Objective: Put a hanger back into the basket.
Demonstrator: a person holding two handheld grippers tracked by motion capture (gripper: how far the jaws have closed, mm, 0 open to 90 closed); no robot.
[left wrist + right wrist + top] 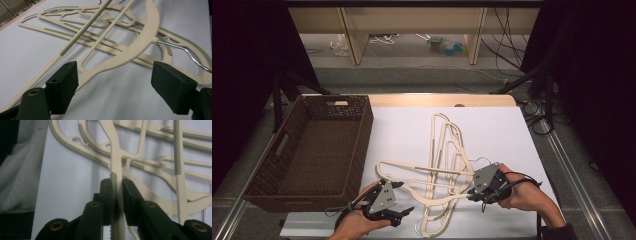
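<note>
While the right gripper [116, 195] clamps the top hanger's [422, 167] ribbed shoulder (cream plastic), the left gripper [115, 87] gapes wide w/ nothing between its pads.

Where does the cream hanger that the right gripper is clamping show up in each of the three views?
High view: the clamped hanger lies crosswise, lower centre, right end in the right gripper.
Left gripper view: its broad curved arm sweeps from upper right toward the left jaw.
Right gripper view: its end runs upward from the shut jaws.
Shared landmark: the hanger pile on the white table.
</note>
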